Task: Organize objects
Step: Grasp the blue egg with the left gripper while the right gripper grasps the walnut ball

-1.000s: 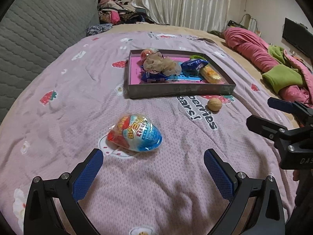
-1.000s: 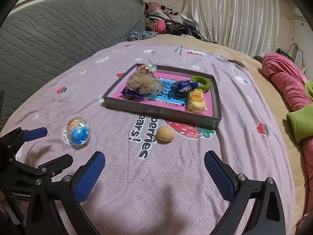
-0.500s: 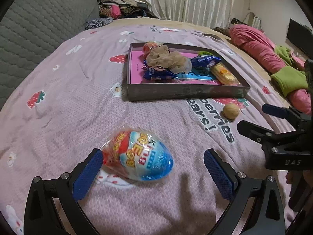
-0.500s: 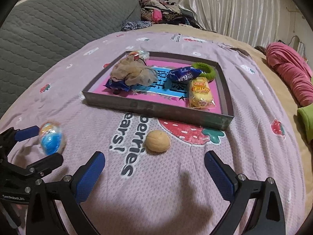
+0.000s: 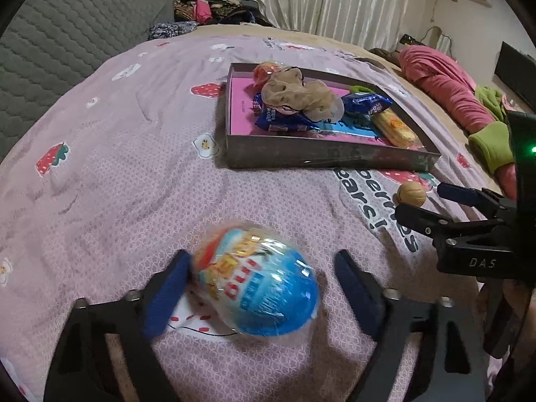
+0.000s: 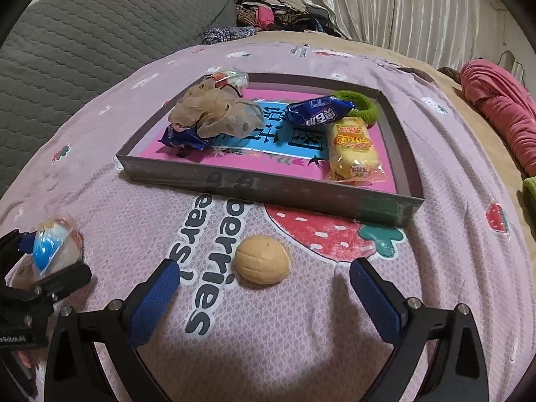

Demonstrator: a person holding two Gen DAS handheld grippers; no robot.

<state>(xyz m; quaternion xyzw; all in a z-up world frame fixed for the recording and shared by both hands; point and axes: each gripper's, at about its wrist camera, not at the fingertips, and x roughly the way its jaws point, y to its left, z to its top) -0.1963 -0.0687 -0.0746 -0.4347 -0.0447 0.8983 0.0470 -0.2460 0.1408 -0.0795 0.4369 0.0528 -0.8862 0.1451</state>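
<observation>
A wrapped blue and red toy egg (image 5: pixel 258 281) lies on the pink bedspread between the fingers of my left gripper (image 5: pixel 261 276). The jaws are open around it; the left pad touches it, the right pad stands apart. The egg also shows in the right wrist view (image 6: pixel 55 248). A tan walnut-like ball (image 6: pixel 262 259) lies just ahead of my open, empty right gripper (image 6: pixel 264 281); it also shows in the left wrist view (image 5: pixel 411 193). A grey tray (image 6: pixel 268 189) with a pink floor holds snack packets, a beige scrunchie (image 6: pixel 214 114) and a green hair tie (image 6: pixel 363 105).
The bedspread (image 5: pixel 117 154) covers a bed with a grey quilted headboard (image 5: pixel 50 33) on the left. Pink and green bedding (image 5: pixel 469 100) lies at the right edge. Clothes are piled at the back by the curtains.
Both grippers have moved forward and down. The left fingers now flank the toy egg and have narrowed. The right gripper has come up close to the tan ball.
</observation>
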